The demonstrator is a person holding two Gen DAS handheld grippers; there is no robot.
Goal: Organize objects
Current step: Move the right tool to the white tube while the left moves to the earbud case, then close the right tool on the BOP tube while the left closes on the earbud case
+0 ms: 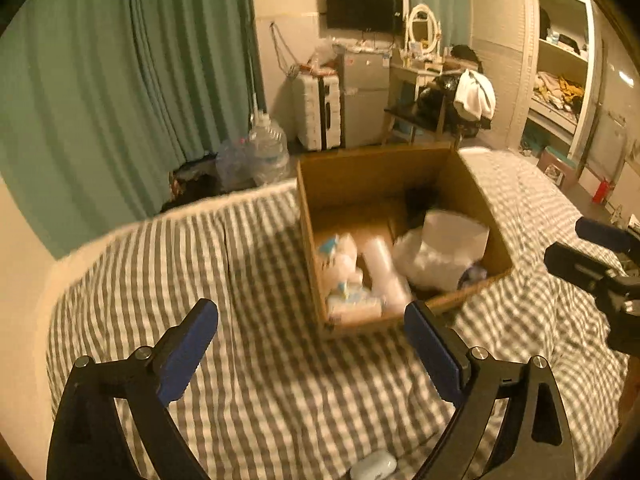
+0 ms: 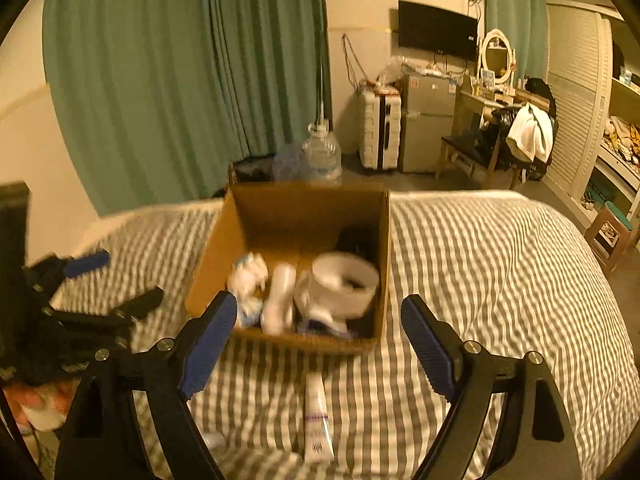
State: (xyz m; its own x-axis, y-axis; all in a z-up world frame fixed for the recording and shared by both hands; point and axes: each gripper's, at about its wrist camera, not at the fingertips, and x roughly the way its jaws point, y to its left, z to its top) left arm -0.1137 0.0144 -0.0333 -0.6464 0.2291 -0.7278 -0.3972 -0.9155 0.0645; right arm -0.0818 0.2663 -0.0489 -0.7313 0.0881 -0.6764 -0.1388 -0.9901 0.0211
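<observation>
- A white tube [image 2: 318,420] lies on the striped bed [image 2: 480,280] between the right gripper [image 2: 320,320]'s spread, empty jaws.
- Left gripper [image 1: 312,324] gapes empty over a small white case [image 1: 374,466].
- Beyond sits the filled cardboard box [image 2: 280,216].

Warm, dim yellowish light is filling the bedroom. Green curtains [image 2: 192,80] are hanging at the far left against a cream wall. A black television [image 2: 438,32] is hanging on the far wall above a small silver fridge [image 2: 426,124], with a white suitcase [image 2: 378,134] standing just left of it. A vanity mirror [image 2: 497,56] is sitting on a dressing table; open wardrobe shelves [image 1: 560,80] are lining the right.
</observation>
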